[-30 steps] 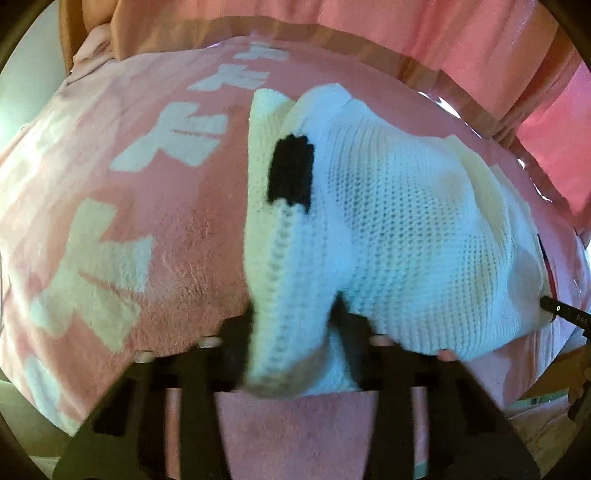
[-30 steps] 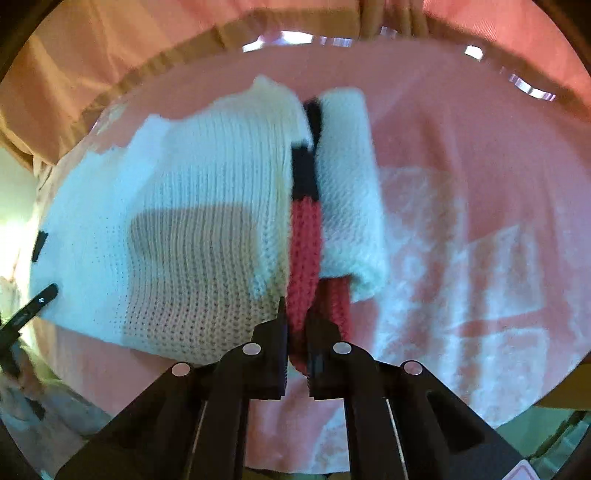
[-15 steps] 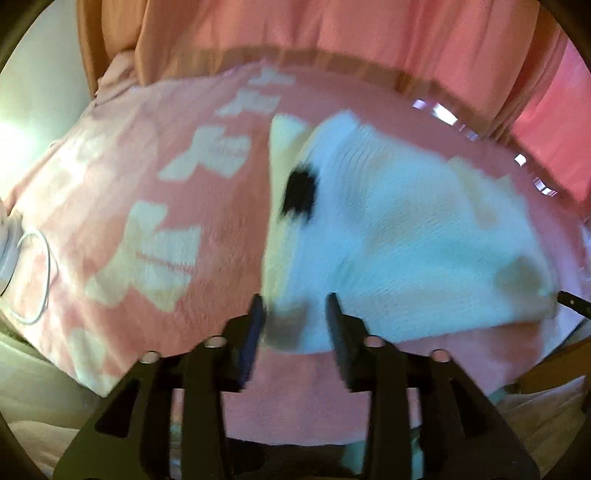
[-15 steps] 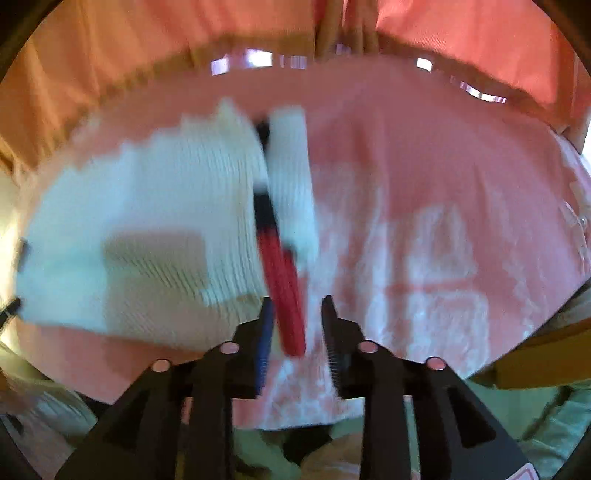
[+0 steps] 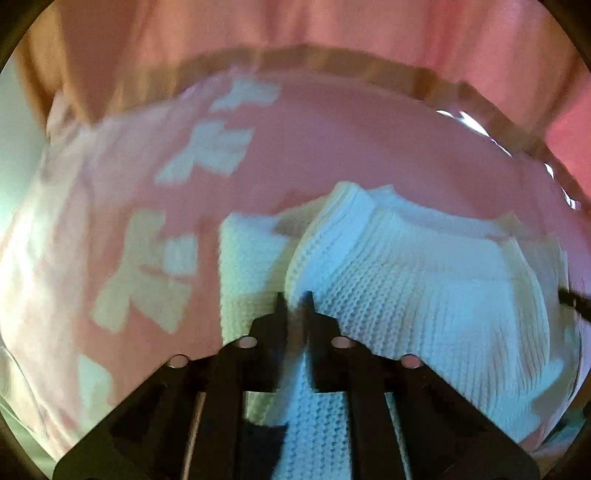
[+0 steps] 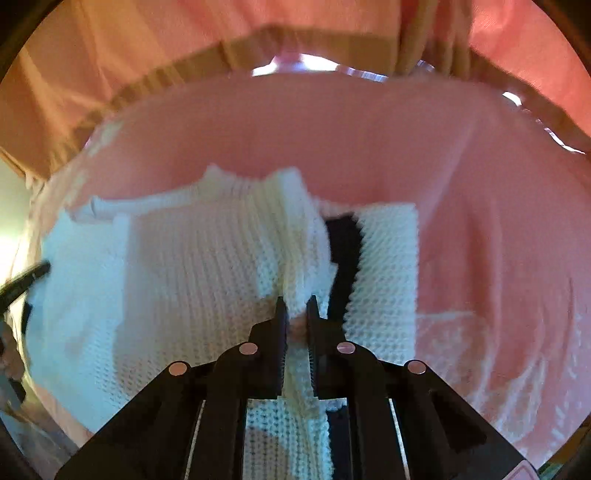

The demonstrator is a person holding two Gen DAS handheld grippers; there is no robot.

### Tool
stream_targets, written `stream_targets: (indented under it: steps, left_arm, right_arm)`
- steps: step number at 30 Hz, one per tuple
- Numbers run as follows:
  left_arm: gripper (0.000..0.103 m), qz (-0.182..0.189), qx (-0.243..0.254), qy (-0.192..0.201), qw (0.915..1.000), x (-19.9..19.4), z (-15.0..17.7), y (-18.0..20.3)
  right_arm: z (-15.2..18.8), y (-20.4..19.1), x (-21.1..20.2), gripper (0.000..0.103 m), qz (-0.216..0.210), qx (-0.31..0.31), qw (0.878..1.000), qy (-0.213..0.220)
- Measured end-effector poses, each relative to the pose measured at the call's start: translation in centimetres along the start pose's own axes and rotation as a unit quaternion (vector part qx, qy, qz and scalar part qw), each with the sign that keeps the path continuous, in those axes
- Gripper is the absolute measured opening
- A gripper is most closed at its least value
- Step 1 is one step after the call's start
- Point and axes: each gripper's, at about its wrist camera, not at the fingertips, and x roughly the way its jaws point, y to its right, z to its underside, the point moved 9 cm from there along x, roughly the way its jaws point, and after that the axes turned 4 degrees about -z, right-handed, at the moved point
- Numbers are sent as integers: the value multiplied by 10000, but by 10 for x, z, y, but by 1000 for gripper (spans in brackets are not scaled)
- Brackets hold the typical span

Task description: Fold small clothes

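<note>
A small white knit sweater (image 5: 424, 288) lies on a pink blanket (image 5: 332, 147). In the left wrist view my left gripper (image 5: 293, 299) is shut on a raised fold of the sweater at its left part, beside the folded-in sleeve (image 5: 251, 280). In the right wrist view my right gripper (image 6: 295, 306) is shut on a raised fold of the sweater (image 6: 207, 266) near its right side. A black stripe (image 6: 345, 258) and a folded white sleeve (image 6: 388, 266) lie just right of it. The knit runs down between both pairs of fingers.
The pink blanket (image 6: 369, 140) has pale block letters (image 5: 147, 291) at the left. Pink curtains (image 5: 295, 33) hang behind its far edge. The other gripper's black tip (image 6: 26, 280) shows at the sweater's left edge in the right wrist view.
Both grippers opened and let go of the sleeves, moved forward over the sweater, and are now shut on its body. The red stripe is out of sight.
</note>
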Motion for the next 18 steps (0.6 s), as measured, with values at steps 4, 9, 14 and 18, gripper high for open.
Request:
stream_targets:
  steps: [4, 9, 14, 18]
  left_arm:
    - [6, -305, 151, 233, 9991, -2, -7, -10]
    - [6, -635, 478, 319, 9963, 5, -4, -4]
    - [11, -511, 278, 545, 9968, -23, -7, 0]
    - [27, -123, 240, 772, 9967, -52, -2, 12]
  right_arm:
    - [-16, 16, -37, 9, 225, 10, 9980, 592]
    - [1, 42, 12, 12, 560, 216, 9978, -281]
    - [-14, 10, -48, 23, 349, 199, 9976, 558]
    - [0, -41, -63, 21, -331, -182, 9970, 675]
